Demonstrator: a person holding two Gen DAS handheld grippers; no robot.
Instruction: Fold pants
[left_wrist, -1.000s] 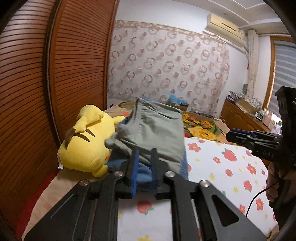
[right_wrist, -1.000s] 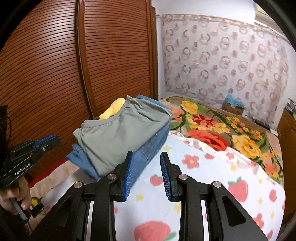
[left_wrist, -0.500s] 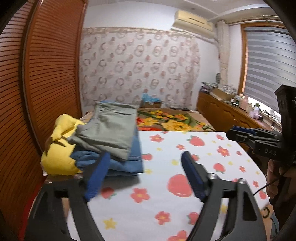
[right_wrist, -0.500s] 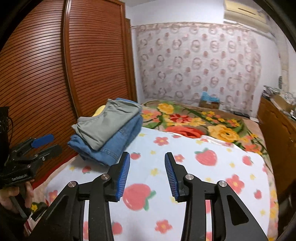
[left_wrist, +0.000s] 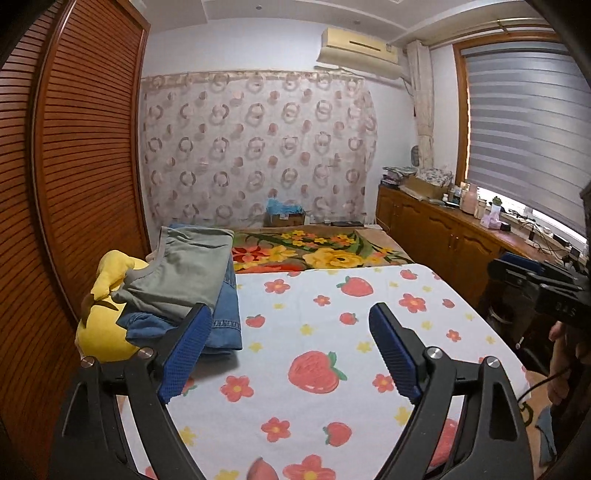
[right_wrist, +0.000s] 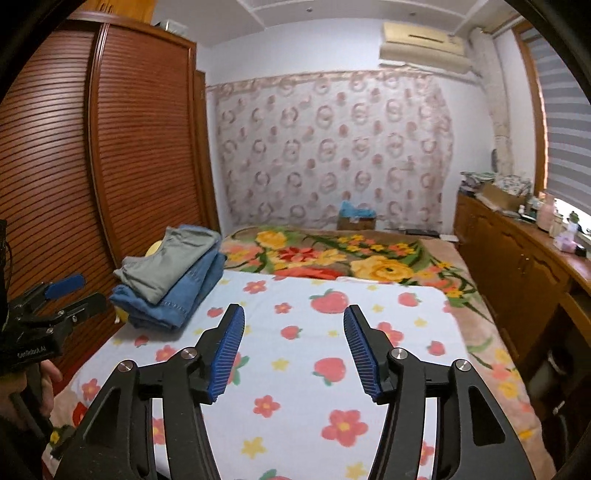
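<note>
Both tools hang over the strawberry-print sheet (right_wrist: 332, 369), a broad flat stretch running to its far edge. The left gripper (left_wrist: 291, 347) is spreading wide, nothing between its ribbed blue pads; the right gripper (right_wrist: 293, 350) is opening too, at a middling gap, and empty. At centre left by the slatted wardrobe (left_wrist: 85, 166), soft grey folded pants (left_wrist: 184, 273) lie on stiffer folded denim jeans (left_wrist: 225, 317), against a rounded yellow plush toy (left_wrist: 101, 332).
</note>
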